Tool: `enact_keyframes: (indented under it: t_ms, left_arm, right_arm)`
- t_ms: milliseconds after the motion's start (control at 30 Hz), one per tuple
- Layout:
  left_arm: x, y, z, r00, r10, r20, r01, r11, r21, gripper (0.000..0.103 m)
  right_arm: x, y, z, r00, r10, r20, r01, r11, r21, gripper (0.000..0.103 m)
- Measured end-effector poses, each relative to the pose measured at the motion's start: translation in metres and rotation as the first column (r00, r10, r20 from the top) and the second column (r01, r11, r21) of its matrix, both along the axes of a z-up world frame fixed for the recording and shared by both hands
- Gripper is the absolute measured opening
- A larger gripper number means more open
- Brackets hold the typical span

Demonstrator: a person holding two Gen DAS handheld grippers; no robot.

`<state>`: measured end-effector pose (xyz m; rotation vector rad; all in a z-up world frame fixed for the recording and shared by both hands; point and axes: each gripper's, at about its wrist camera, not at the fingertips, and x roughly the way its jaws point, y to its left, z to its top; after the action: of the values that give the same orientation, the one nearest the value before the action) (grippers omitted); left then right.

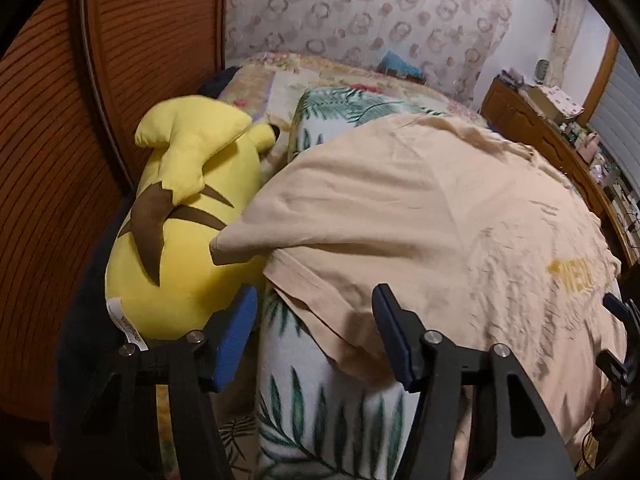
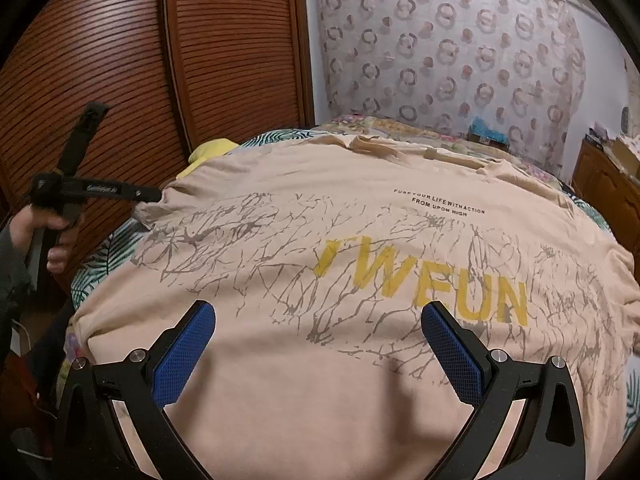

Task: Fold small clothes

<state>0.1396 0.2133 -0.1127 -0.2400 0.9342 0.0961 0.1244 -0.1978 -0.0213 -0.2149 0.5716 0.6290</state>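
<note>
Wrinkled beige T-shirt (image 2: pixel 360 248), yellow print, spread flat

the yellow plush (image 1: pixel 180 216) lies face away, so only its back and tail show, and in the right wrist view just a yellow scrap of it (image 2: pixel 210 151) peeks past the beige t-shirt (image 2: pixel 340 280). The shirt covers most of the leaf-print blanket (image 1: pixel 320 412) and runs off the right edge there. Its lower hem sits behind the right gripper (image 2: pixel 318 354). The left gripper's (image 2: pixel 150 194) tips are too dark and blurry to read against the sleeve. Stuff on the dresser (image 1: pixel 560 120) is too small to tell. The blue thing (image 1: pixel 402 65) by the curtain, no idea
</note>
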Motion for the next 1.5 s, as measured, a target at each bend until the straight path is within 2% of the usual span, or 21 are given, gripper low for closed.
enact_keyframes:
  t_ms: [33,100,133,167,267,367,467,667,767,800,867,900,967,1100,1200,1300,1333,1400,1433,1467,1500]
  left_arm:
    - [0.004,0.004,-0.003,1.000,-0.001,-0.014,0.000,1.000,-0.025,0.060]
    - [0.008,0.009,-0.007,1.000,-0.008,-0.026,0.007,0.997,-0.072,0.050]
    - [0.009,0.010,-0.009,0.999,-0.013,-0.033,0.010,0.997,-0.080,0.039]
    - [0.009,0.008,-0.007,0.999,-0.020,-0.027,0.019,0.998,-0.063,0.033]
    - [0.005,-0.001,0.000,1.000,-0.021,-0.021,0.022,0.998,0.060,0.013]
    - [0.005,-0.005,0.006,1.000,-0.027,-0.008,0.028,0.991,0.133,0.007]
    - [0.004,-0.008,0.021,0.999,-0.020,0.033,0.013,0.979,0.204,0.007]
    - [0.013,-0.012,0.033,0.997,-0.067,0.040,0.058,0.979,0.193,0.003]
    - [0.016,-0.008,0.035,0.998,-0.040,0.050,0.029,0.981,0.191,0.004]
    - [0.017,-0.005,0.034,0.999,-0.033,0.042,0.025,0.983,0.182,0.006]
    - [0.021,0.003,0.027,1.000,-0.011,0.017,0.008,0.987,0.163,0.024]
    - [0.023,0.008,0.023,1.000,-0.009,0.009,0.008,0.988,0.154,0.027]
    - [0.026,0.013,0.015,1.000,-0.016,0.003,0.016,0.991,0.135,0.049]
    - [0.033,0.023,0.000,0.999,-0.013,-0.047,0.019,0.991,0.133,0.050]
    - [0.036,0.038,-0.007,0.999,-0.019,-0.040,0.020,0.999,0.027,0.051]
    - [0.042,0.038,-0.007,0.998,-0.047,-0.028,0.048,0.999,0.017,0.051]
    - [0.042,0.035,-0.006,0.998,-0.059,-0.024,0.059,0.998,0.028,0.051]
    - [0.045,0.030,-0.005,0.995,-0.099,-0.016,0.100,0.994,0.038,0.039]
    - [0.046,0.028,-0.003,0.992,-0.126,-0.013,0.126,0.992,0.011,0.022]
    - [0.046,0.025,-0.002,0.992,-0.128,-0.014,0.128,0.992,0.021,0.007]
    - [0.047,0.022,0.000,0.991,-0.131,-0.018,0.132,0.990,0.048,0.006]
  right_arm:
    - [-0.001,0.001,0.000,1.000,0.004,0.003,-0.004,1.000,-0.004,0.102]
    - [0.000,0.002,0.000,1.000,0.006,0.000,-0.006,1.000,-0.003,0.102]
    - [0.001,0.002,0.000,1.000,0.005,-0.001,-0.005,1.000,-0.001,0.102]
    - [0.001,0.002,0.000,1.000,0.005,-0.004,-0.005,1.000,0.000,0.102]
    - [0.003,0.000,0.000,1.000,0.001,-0.015,-0.001,1.000,0.013,0.102]
    - [0.006,-0.002,-0.001,1.000,0.000,-0.030,0.001,1.000,0.027,0.102]
    - [0.008,-0.004,-0.002,0.999,-0.004,-0.040,0.006,0.999,0.040,0.102]
    - [0.009,-0.004,-0.004,0.998,-0.006,-0.055,0.008,0.999,0.045,0.102]
    - [0.009,-0.004,-0.005,0.998,-0.005,-0.056,0.008,0.999,0.048,0.102]
    - [0.009,-0.005,-0.005,0.998,-0.004,-0.057,0.007,0.999,0.047,0.102]
    - [0.008,-0.005,-0.005,0.998,-0.004,-0.056,0.006,0.999,0.047,0.102]
    - [0.008,-0.005,-0.005,0.998,-0.002,-0.056,0.005,0.999,0.048,0.102]
    - [0.008,-0.006,-0.006,0.998,0.000,-0.057,0.003,0.999,0.049,0.102]
    - [0.009,-0.007,-0.006,0.998,0.001,-0.059,0.003,0.999,0.054,0.102]
    - [0.009,-0.007,-0.006,0.998,0.004,-0.062,0.000,0.998,0.055,0.102]
    - [0.009,-0.008,-0.005,0.998,0.007,-0.064,-0.003,0.998,0.059,0.102]
    - [0.009,-0.008,-0.005,0.998,0.007,-0.065,-0.003,0.998,0.060,0.102]
    - [0.010,-0.009,-0.005,0.998,0.007,-0.066,-0.003,0.998,0.063,0.102]
    - [0.010,-0.009,-0.005,0.998,0.006,-0.066,-0.002,0.998,0.065,0.102]
    - [0.010,-0.010,-0.005,0.998,0.007,-0.066,-0.002,0.998,0.066,0.102]
    - [0.010,-0.010,-0.005,0.998,0.006,-0.066,-0.002,0.998,0.068,0.102]
